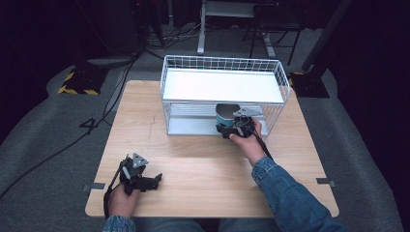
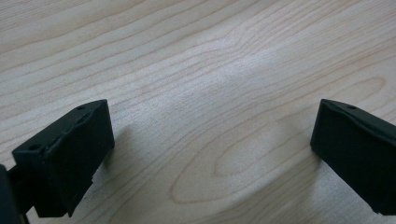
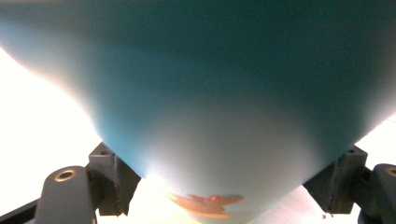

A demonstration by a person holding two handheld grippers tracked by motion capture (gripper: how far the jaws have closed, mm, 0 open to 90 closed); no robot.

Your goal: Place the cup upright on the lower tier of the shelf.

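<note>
1. Teal cup (image 1: pixel 225 115) sits inside the white wire rack (image 1: pixel 222 87), on its lower shelf
2. My right hand-held gripper (image 1: pixel 231 129) pinches the cup at the rack's front
3. My left hand-held gripper (image 1: pixel 153 180) rests spread on the counter (image 1: pixel 203 164), well apart from the rack

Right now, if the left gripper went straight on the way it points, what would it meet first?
Probably the wooden table. The left gripper points down at bare wood between its open jaws, nothing in between. How far the surface lies is unclear.
</note>
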